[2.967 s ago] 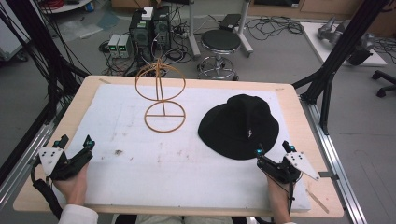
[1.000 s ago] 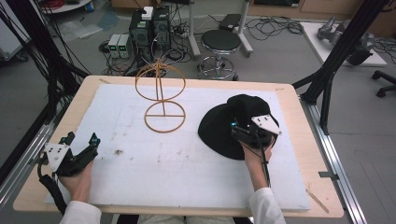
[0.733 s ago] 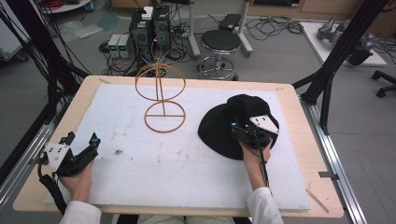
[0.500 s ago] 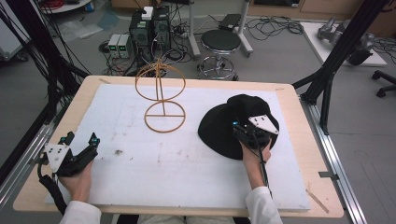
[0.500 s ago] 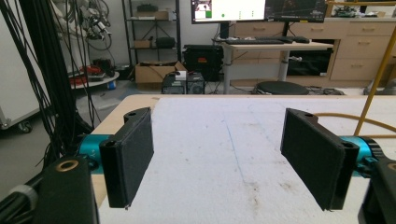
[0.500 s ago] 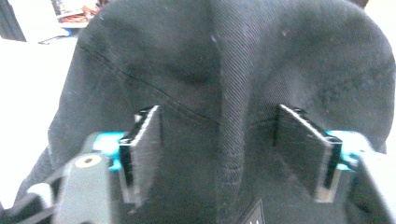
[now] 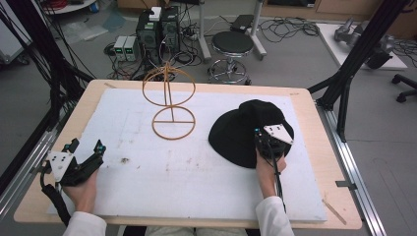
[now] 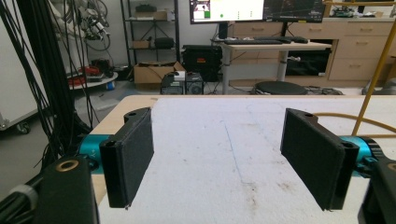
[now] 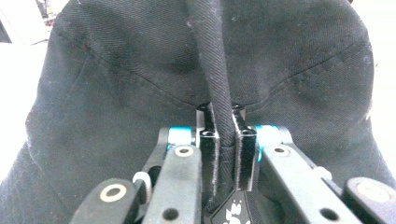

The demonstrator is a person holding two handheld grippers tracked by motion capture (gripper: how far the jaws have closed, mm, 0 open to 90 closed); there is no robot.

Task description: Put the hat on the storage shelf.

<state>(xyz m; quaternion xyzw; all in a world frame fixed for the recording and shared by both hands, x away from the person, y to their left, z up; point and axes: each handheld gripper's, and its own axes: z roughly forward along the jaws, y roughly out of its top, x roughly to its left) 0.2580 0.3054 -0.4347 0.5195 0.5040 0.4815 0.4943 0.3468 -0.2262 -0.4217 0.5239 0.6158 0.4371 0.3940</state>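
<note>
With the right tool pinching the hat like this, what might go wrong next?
1. The right tool has just closed on a narrow fold of the black hat; the soft cloth may slip out when lifted.
2. Held by one pinch, the hat may sag and catch the wire hat stand.
3. The left tool stands open, apart from the hat, giving no support.

Lab: computers (image 7: 158, 30), cables (image 7: 295, 27), monitors (image 8: 254, 9) around.
</note>
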